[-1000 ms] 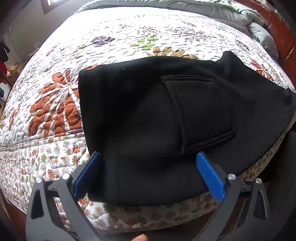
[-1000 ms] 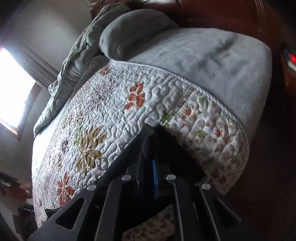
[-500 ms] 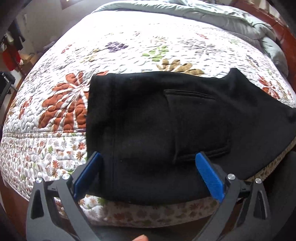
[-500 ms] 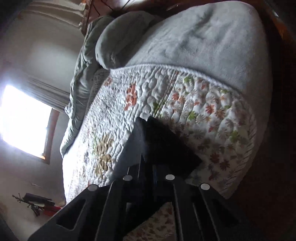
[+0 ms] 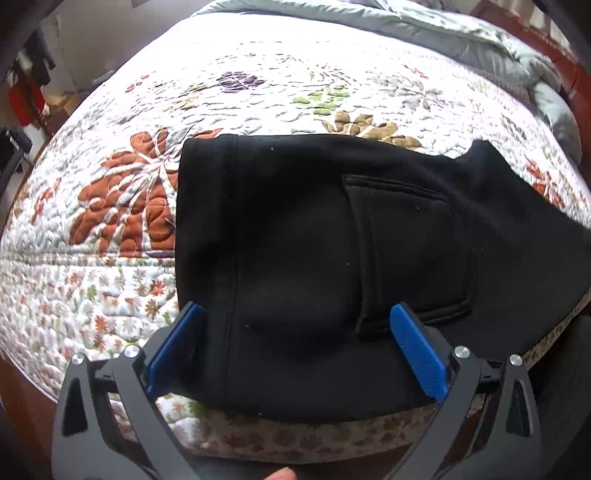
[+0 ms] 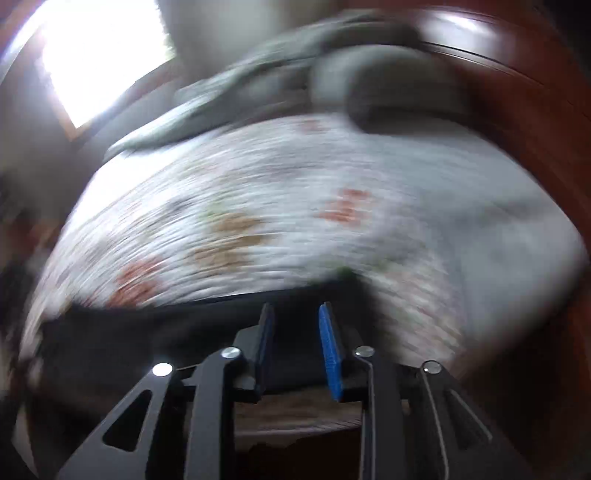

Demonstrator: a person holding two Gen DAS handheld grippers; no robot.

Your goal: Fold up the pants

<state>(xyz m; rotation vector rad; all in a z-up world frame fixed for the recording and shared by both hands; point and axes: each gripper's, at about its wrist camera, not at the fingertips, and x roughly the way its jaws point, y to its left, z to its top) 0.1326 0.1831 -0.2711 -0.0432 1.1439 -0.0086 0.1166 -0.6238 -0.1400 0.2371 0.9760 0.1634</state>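
Pants [image 5: 295, 258] lie flat along the near edge of the quilt [image 5: 258, 96]. Left gripper [image 5: 295, 347] hovers over the waistband end, jaws wide and empty; right gripper [image 6: 295, 343] has just been opening, nothing pinched. Smooth both layers before regrasping, I'd judge. Grey blanket [image 5: 461, 33] lies far; window [image 6: 99, 55] bright.

The pants [image 5: 295, 258] are looking like soft, thick black cloth, matt and a little fuzzy, lying between the left gripper's [image 5: 295, 343] bumpy blue plastic pads. Under them the quilt [image 5: 258, 103] is showing puffy stitched cloth. Beyond the right gripper [image 6: 295, 332], the wood [image 6: 524, 122] is shining smooth.
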